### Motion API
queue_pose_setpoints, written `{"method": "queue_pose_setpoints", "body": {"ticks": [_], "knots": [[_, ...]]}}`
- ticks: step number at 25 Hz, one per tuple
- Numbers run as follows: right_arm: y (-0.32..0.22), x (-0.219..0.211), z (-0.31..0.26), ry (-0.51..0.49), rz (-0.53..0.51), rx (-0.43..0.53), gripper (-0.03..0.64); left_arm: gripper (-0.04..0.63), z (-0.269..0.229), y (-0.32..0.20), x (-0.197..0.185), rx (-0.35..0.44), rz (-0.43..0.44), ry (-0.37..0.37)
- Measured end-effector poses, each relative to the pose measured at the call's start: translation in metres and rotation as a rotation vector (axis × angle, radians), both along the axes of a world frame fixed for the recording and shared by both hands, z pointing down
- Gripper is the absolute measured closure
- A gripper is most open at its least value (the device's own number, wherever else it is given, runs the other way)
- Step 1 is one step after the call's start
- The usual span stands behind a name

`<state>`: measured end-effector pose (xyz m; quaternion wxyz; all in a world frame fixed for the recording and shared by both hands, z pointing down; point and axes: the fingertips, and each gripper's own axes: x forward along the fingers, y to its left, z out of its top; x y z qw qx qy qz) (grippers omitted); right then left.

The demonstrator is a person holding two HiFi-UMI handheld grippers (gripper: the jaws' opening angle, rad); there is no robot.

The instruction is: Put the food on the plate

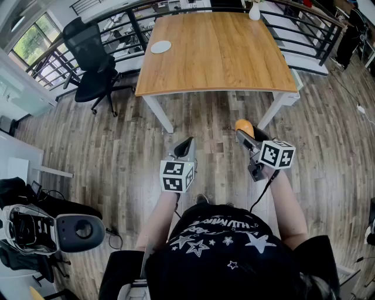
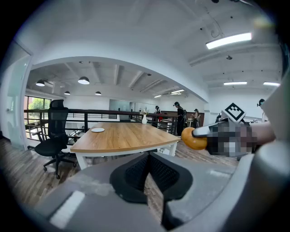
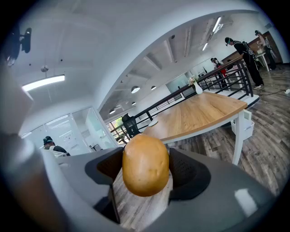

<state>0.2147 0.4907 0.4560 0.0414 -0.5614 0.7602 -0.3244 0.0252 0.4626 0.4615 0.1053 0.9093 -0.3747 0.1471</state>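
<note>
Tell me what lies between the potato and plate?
In the head view, only plank floor and bare wooden tabletop separate the oval brown potato from the round white plate.

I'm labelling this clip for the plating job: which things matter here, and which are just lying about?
Job: potato, clamped in right gripper; white plate on the table.
Lying about: office chair; vase; left gripper, shut, empty.
</note>
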Motion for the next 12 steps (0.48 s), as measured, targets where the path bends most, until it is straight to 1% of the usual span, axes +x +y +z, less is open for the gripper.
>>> {"method": "queue_pose_setpoints", "body": {"ticks": [4,12], "knots": [[0.005,-0.004,0.007,0.005,-0.011,-0.010,0.291,0.594,0.006,0.005,-0.003,-0.004,0.002,-0.009],[0.004,-0.005,0.015,0.024,-0.003,-0.031,0.293,0.594,0.011,0.004,-0.005,-0.016,0.001,0.000]]}}
